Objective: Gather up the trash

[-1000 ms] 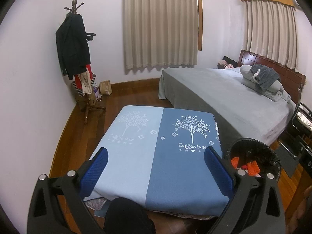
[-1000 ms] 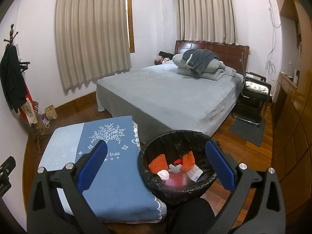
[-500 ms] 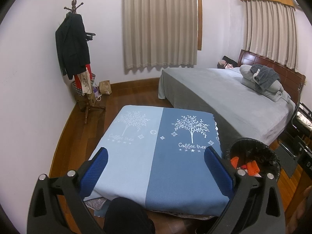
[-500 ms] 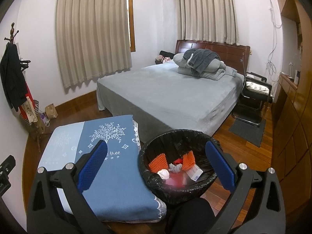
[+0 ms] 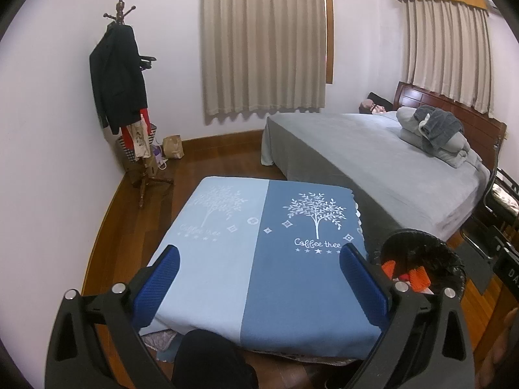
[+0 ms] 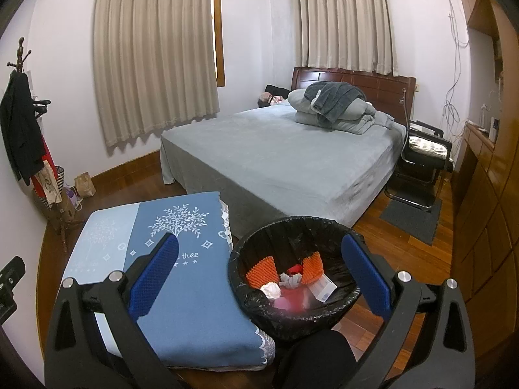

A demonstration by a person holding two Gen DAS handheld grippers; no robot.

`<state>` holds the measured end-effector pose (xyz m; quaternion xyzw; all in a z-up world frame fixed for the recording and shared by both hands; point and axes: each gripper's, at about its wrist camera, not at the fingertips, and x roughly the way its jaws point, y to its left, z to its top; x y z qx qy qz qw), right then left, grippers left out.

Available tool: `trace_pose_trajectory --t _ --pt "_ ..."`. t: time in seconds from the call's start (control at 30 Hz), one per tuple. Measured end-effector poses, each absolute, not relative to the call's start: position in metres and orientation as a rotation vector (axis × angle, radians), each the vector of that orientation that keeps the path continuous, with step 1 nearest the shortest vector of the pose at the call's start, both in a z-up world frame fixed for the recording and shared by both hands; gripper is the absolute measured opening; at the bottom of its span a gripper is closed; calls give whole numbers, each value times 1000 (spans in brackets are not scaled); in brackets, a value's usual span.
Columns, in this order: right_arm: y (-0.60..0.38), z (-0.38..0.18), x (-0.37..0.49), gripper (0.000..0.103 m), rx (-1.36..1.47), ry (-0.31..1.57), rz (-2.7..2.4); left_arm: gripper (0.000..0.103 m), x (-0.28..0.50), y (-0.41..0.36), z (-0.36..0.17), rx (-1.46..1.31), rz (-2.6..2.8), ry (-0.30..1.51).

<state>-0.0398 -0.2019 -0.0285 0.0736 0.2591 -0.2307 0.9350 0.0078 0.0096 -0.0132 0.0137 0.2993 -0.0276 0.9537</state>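
Observation:
A black-lined trash bin [image 6: 292,227] stands on the wood floor between the blue table and the bed. It holds orange foam pieces [image 6: 259,270], crumpled white paper [image 6: 271,290] and a small white box [image 6: 322,290]. The bin also shows at the right of the left wrist view [image 5: 421,243]. My right gripper [image 6: 259,278] is open and empty, held above the bin's near side. My left gripper [image 5: 259,282] is open and empty above the near edge of the blue "Coffee tree" tablecloth [image 5: 259,259].
A grey bed [image 6: 275,162] with folded bedding [image 6: 334,110] fills the back right. A coat stand [image 5: 126,97] with a dark jacket stands in the left corner, a paper bag [image 5: 173,146] beside it. A chair [image 6: 421,162] and wooden cabinets [image 6: 486,210] are on the right.

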Motion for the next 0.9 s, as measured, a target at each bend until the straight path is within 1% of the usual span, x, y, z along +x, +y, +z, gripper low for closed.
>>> trace_pose_trajectory --t 0.9 --pt "-208 -29 -41 98 135 537 -478 97 10 9 -13 31 -79 621"
